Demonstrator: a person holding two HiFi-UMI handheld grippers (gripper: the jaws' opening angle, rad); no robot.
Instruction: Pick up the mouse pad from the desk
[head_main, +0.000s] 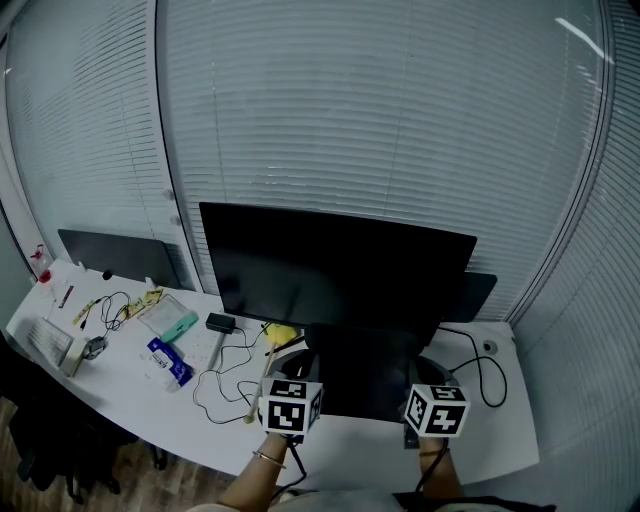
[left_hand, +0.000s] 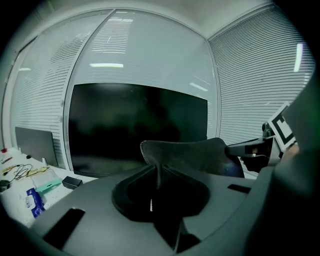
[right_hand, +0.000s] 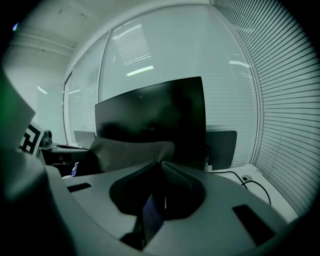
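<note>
The dark mouse pad (head_main: 365, 378) hangs lifted in front of the monitor, stretched between my two grippers. My left gripper (head_main: 296, 392) is shut on the pad's left edge. In the left gripper view the pad (left_hand: 192, 156) rises from the pinched jaws (left_hand: 159, 172) and bends to the right. On the pad's right edge my right gripper (head_main: 432, 398) is shut. In the right gripper view the pad (right_hand: 131, 152) spreads to the left from the closed jaws (right_hand: 160, 169). The pad's lower part is hidden behind both marker cubes.
A large black monitor (head_main: 335, 265) stands close behind the pad on the white desk (head_main: 120, 400). Left of it lie a tangled black cable (head_main: 225, 385), a black adapter (head_main: 220, 323), a blue packet (head_main: 170, 362) and a yellow item (head_main: 282, 335). Another cable (head_main: 490, 380) loops at the right.
</note>
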